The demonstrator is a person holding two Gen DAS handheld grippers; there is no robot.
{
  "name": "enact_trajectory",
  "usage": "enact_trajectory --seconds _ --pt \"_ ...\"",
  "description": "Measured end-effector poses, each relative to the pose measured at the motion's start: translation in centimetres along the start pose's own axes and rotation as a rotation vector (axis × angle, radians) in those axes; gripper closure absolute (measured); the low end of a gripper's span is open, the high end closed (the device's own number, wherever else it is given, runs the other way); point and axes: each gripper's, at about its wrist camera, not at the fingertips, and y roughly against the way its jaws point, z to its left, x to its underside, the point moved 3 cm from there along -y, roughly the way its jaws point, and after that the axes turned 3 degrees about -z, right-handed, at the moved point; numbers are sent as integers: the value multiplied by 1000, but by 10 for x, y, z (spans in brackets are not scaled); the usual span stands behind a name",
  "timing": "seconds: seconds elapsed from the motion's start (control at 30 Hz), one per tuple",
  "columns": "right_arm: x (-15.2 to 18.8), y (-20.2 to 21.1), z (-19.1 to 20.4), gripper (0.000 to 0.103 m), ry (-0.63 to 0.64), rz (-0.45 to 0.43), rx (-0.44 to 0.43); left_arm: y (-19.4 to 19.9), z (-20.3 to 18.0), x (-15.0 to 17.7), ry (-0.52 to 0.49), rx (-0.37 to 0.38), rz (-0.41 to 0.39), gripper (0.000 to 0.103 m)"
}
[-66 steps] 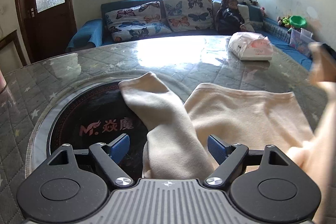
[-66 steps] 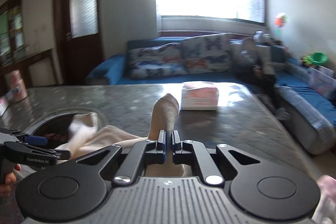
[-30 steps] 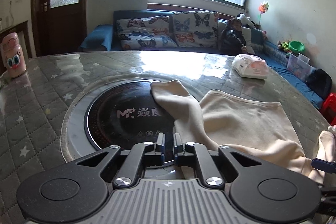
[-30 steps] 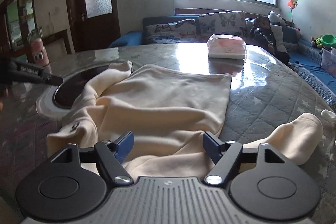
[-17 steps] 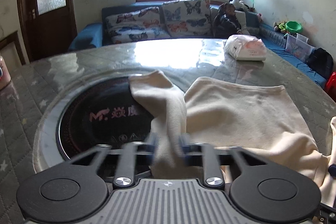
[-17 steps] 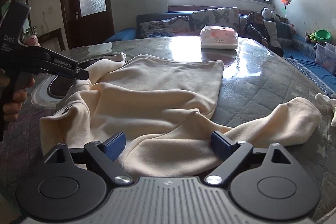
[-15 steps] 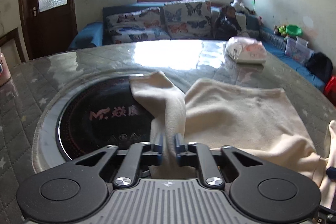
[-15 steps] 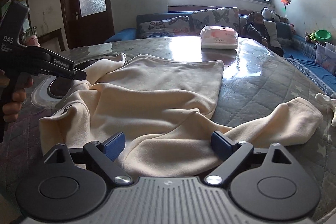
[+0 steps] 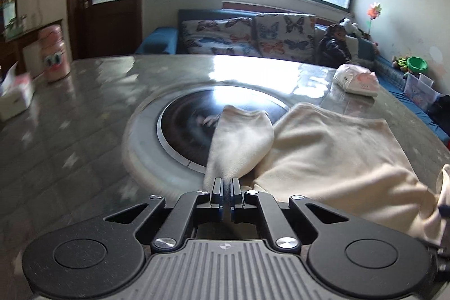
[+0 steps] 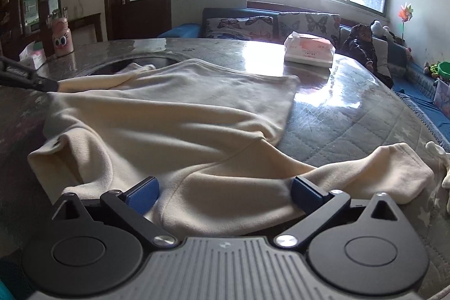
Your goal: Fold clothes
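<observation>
A cream long-sleeved top (image 10: 180, 108) lies spread on the quilted table. My left gripper (image 9: 225, 189) is shut on the top's left sleeve (image 9: 239, 139) and holds it stretched out over the dark round hob (image 9: 191, 125). The top's body shows to the right in the left wrist view (image 9: 337, 148). My right gripper (image 10: 223, 191) is open, low over the near shoulder of the top, with the cloth between its fingers. The right sleeve (image 10: 393, 167) lies out to the right. The left gripper's tip (image 10: 42, 85) shows at the left in the right wrist view.
A tissue pack (image 10: 309, 49) lies at the far side of the table. A pink bottle (image 9: 54, 58) and a white box (image 9: 15, 94) stand at the far left. A blue sofa with butterfly cushions (image 9: 247, 35) is behind the table (image 10: 351, 108).
My left gripper has pulled back and to the left with the sleeve, drawing it out straight. My right gripper has stayed open over the shoulder.
</observation>
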Motion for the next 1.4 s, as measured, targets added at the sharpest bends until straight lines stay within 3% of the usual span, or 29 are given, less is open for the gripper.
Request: enact_trajectory --seconds 0.13,0.2,0.3,0.37,0.5,0.6,0.7,0.93,0.97,1.0,1.1,1.2,1.27,1.4 --pt "1 4 -3 0 10 13 -21 17 6 20 16 -13 41 97" --pt "-2 10 -5 0 2 8 -22 23 5 24 -3 -20 52 89" --pt "-11 23 -5 0 -16 -31 -33 37 -2 20 -51 2 18 85" --pt "-18 30 -1 2 -19 -61 -61 51 -15 15 -116 94 -19 80" --pt "-26 36 20 18 -8 -69 -181 71 -48 19 -251 286 -30 77" --pt "-21 35 41 28 44 -37 -267 74 -68 35 -342 376 12 69" --pt "-14 32 58 46 100 -6 -313 69 -76 46 -377 386 48 67" --pt "-4 28 70 76 165 38 -327 60 -77 62 -421 402 101 70" --pt "-4 27 70 78 169 42 -327 58 -77 64 -426 400 108 77" --pt "-3 27 70 82 173 45 -327 56 -76 66 -430 399 116 92" --pt "-6 32 70 90 200 52 -338 64 -73 63 -431 445 113 98" --pt "-6 39 68 89 240 78 -379 73 -73 64 -464 494 111 98" --pt "-5 40 66 80 252 94 -394 72 -71 69 -490 495 132 98" --pt "-17 45 62 78 213 61 -433 73 -66 73 -504 521 163 98"
